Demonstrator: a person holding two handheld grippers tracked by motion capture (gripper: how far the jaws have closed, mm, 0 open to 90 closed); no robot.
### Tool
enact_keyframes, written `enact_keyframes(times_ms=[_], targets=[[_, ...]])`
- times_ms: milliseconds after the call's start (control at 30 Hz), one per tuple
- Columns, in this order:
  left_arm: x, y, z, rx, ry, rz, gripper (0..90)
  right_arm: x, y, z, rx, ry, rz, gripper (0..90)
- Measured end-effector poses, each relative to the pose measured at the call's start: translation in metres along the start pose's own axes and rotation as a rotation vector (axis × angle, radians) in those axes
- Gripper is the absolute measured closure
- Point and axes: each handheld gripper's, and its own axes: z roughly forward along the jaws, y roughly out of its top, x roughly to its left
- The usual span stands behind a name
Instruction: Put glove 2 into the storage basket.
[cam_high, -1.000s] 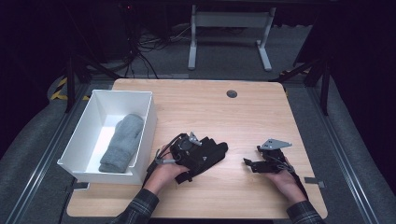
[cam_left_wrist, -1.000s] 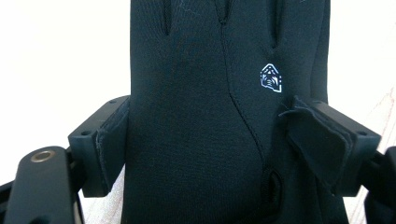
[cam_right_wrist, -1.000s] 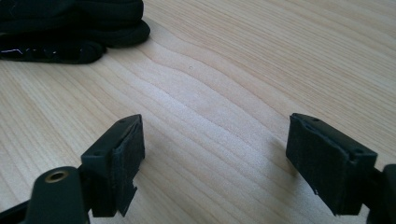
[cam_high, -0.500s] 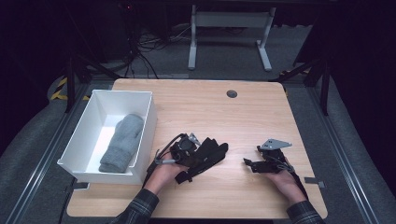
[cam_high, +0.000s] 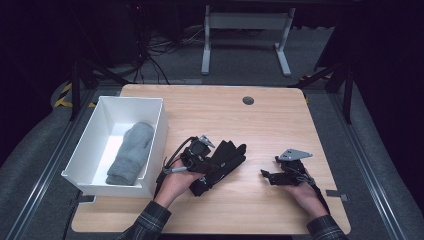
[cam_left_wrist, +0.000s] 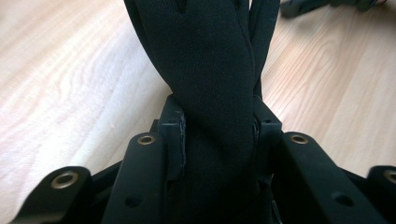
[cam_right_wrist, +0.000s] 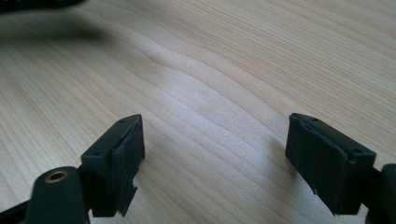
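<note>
- Black glove (cam_high: 225, 159): 1 of these, near table centre, just right of the white bin (cam_high: 156, 150). Long axis runs diagonal in the high view, cuff end low-left, finger end up-right.
- Left gripper (cam_high: 200, 167): jaws have just been closing w/ the glove between them; pads now pinch the cloth at the cuff end, fabric bunched between both pads (cam_left_wrist: 180, 135) in the left gripper view. Rest of the glove trails out past the tips.
- Bin lies to the left of the pinch, close by; left hand is the nearer one by far. Likely next move: carry leftward over the bin wall, w/ trailing finger end needing to clear the rim.
- Grey glove (cam_high: 131, 152): 1, lying inside the bin, lengthwise.
- Right gripper (cam_high: 267, 176): jaws spread wide, nothing between, over bare table (cam_right_wrist: 210, 84), well apart from the black glove.
- Count: 2 gloves, 1 bin, 2 grippers.
</note>
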Motion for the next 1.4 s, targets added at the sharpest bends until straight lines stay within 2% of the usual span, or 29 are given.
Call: enact_keyframes(times_ms=[167, 233, 267, 533, 833, 1067, 1200, 1400], targets=[[-0.005, 0.010, -0.018, -0.009, 0.016, -0.006, 66.1, 0.000, 0.000, 0.000, 0.000, 0.002, -0.001, 20.2], [-0.005, 0.016, -0.032, -0.018, 0.020, -0.011, 66.1, 0.000, 0.000, 0.000, -0.001, 0.002, 0.000, 20.2], [-0.005, 0.016, -0.032, -0.018, 0.020, -0.011, 66.1, 0.000, 0.000, 0.000, -0.001, 0.002, 0.000, 20.2], [0.004, 0.029, -0.070, -0.059, 0.036, -0.025, 66.1, 0.000, 0.000, 0.000, 0.001, -0.004, 0.002, 19.0], [0.012, 0.032, -0.112, -0.079, 0.077, -0.042, 66.1, 0.000, 0.000, 0.001, 0.010, -0.008, 0.006, 14.0], [0.027, 0.023, -0.146, -0.113, 0.117, -0.080, 66.1, 0.000, 0.000, 0.001, 0.010, -0.008, 0.005, 14.0], [0.040, 0.012, -0.165, -0.136, 0.148, -0.117, 66.1, 0.000, 0.000, 0.001, 0.011, -0.008, 0.006, 14.0], [0.062, -0.013, -0.190, -0.156, 0.211, -0.197, 66.1, 0.000, 0.000, 0.001, 0.011, -0.008, 0.007, 14.0]])
